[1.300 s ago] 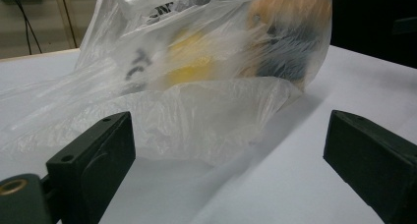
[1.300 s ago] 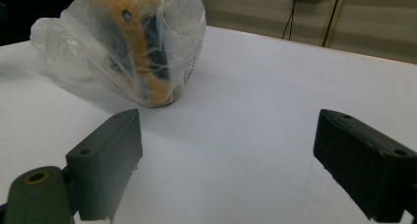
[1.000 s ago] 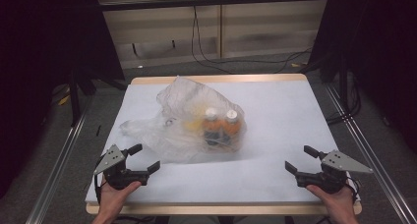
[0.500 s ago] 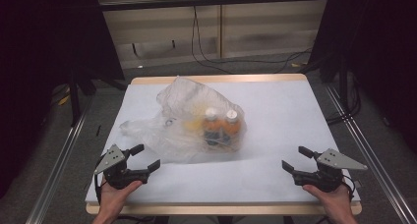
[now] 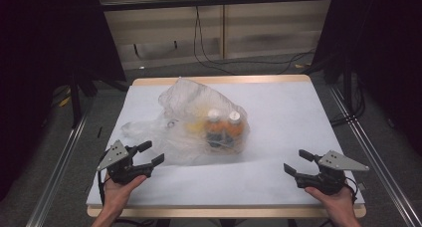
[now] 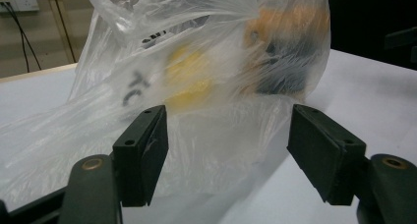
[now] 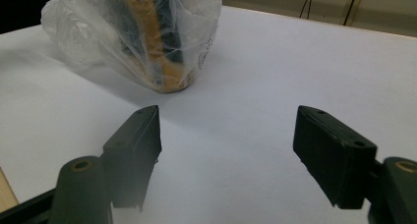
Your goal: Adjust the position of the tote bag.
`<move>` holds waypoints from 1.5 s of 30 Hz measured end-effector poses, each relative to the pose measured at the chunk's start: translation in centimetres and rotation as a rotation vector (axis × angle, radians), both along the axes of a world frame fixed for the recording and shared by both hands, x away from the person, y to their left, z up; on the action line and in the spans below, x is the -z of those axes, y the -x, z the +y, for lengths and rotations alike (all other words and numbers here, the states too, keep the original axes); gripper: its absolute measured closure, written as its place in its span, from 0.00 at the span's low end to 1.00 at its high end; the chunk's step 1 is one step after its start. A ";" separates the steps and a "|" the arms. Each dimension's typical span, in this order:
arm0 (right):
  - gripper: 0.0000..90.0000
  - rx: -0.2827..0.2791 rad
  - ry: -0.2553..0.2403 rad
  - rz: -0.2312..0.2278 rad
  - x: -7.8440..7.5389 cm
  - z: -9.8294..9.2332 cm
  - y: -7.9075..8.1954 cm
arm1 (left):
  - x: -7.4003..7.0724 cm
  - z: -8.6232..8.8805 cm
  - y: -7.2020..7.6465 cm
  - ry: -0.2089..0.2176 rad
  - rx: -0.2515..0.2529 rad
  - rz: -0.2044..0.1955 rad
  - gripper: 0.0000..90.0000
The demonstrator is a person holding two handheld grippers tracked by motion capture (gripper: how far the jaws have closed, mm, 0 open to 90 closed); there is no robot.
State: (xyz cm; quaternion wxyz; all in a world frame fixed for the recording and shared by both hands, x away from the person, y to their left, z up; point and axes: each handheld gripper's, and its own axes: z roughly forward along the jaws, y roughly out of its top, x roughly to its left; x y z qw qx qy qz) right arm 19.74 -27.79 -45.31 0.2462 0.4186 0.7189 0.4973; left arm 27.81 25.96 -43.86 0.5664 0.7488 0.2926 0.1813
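Plastic bag (image 5: 199,120): clear, crumpled, lay mid-worktop (image 5: 298,112); held two white-capped orange bottles (image 5: 224,130) and something yellow. Left tongs (image 5: 149,155) just beside its near edge, right tongs (image 5: 297,162) well apart; both spread, lately narrowing, nothing pinched.

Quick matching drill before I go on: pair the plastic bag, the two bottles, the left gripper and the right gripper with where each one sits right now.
Things:
1. plastic bag
2. two bottles
3. left gripper
4. right gripper

Places:
A. near right corner of the table, open, apart from the bag
B. upright inside the bag, white caps on top
C. middle of the table, crumpled and see-through
D. near left edge, open, fingers close up to the bag's loose plastic

Pairs: 1-C, 2-B, 3-D, 4-A
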 end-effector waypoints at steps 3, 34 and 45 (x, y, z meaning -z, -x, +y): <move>0.30 -0.004 0.002 0.003 0.0 0.0 0.0 | -0.1 -0.3 -0.2 -0.006 0.008 0.000 0.37; 0.31 -0.030 -0.003 0.024 0.0 0.1 0.0 | -2.5 -1.6 -5.1 0.008 -0.007 0.022 0.49; 0.30 -0.033 -0.002 0.021 0.0 0.1 -0.1 | -3.4 -1.7 -6.5 0.020 -0.039 0.005 0.47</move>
